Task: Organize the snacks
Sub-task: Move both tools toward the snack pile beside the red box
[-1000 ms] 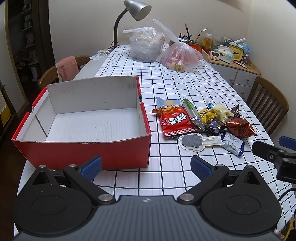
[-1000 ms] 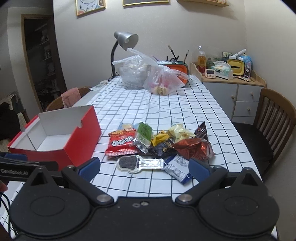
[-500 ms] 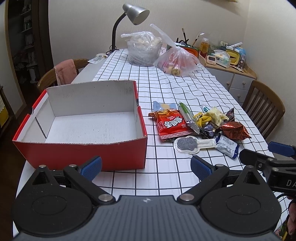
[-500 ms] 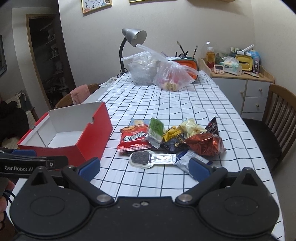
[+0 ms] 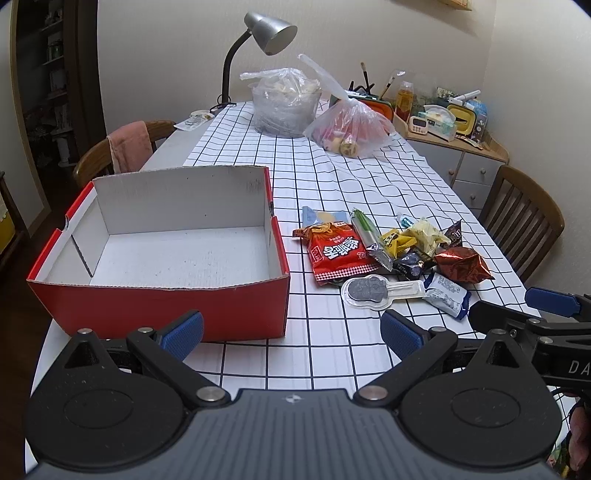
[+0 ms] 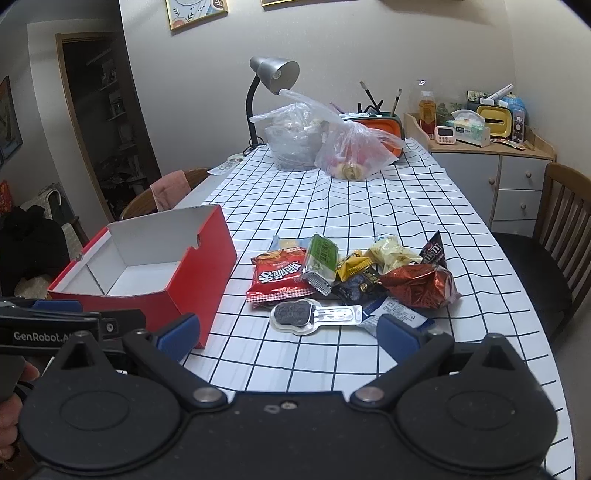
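Note:
An empty red cardboard box (image 5: 173, 306) with a white inside stands at the table's near left; it also shows in the right wrist view (image 6: 155, 269). A pile of snacks lies right of it: a red chip bag (image 5: 338, 253), a green wafer pack (image 6: 321, 258), a shiny red-brown bag (image 6: 421, 286), a blue-white packet (image 5: 445, 295) and a clear blister with a dark cookie (image 6: 295, 314). My left gripper (image 5: 291, 332) is open and empty near the box's front. My right gripper (image 6: 288, 332) is open and empty, just short of the blister.
Two plastic bags (image 5: 314, 110) and a desk lamp (image 5: 266, 33) stand at the table's far end. Wooden chairs stand at the right (image 5: 524, 218) and the far left (image 5: 110, 155). A cabinet with clutter (image 6: 480, 155) is at the back right.
Both grippers have drawn back and shifted a little, so the box and snacks sit slightly farther off. The right gripper has moved further into the left wrist view. Nothing was grasped.

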Available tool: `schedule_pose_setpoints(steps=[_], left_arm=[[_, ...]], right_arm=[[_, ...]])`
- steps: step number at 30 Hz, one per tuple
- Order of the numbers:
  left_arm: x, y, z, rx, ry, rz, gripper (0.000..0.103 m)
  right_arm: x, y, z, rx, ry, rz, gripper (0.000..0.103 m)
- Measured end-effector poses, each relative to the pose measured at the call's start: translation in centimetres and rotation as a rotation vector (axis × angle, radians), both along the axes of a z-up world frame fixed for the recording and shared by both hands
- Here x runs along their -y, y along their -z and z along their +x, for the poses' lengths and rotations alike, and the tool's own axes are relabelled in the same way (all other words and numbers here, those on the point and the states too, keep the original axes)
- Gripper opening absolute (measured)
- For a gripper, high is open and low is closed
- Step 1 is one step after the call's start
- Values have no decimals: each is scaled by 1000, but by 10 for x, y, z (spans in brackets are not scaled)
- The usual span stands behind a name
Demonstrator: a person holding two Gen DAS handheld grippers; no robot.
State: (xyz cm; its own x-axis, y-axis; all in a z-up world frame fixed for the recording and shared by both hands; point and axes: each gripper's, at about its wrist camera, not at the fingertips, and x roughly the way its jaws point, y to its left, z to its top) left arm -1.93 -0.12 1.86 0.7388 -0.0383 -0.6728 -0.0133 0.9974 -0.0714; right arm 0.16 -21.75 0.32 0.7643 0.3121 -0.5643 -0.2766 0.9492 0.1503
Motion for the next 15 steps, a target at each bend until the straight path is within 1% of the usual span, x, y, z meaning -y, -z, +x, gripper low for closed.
schedule_pose_setpoints(steps=[5,15], left_arm=[[0,-2,0,4,0,2,103],[-2,-4,-2,12,1,4,103]], right_arm=[[0,1,-2,0,-29,13,102],[1,2,-2,-16,-23,15,102]])
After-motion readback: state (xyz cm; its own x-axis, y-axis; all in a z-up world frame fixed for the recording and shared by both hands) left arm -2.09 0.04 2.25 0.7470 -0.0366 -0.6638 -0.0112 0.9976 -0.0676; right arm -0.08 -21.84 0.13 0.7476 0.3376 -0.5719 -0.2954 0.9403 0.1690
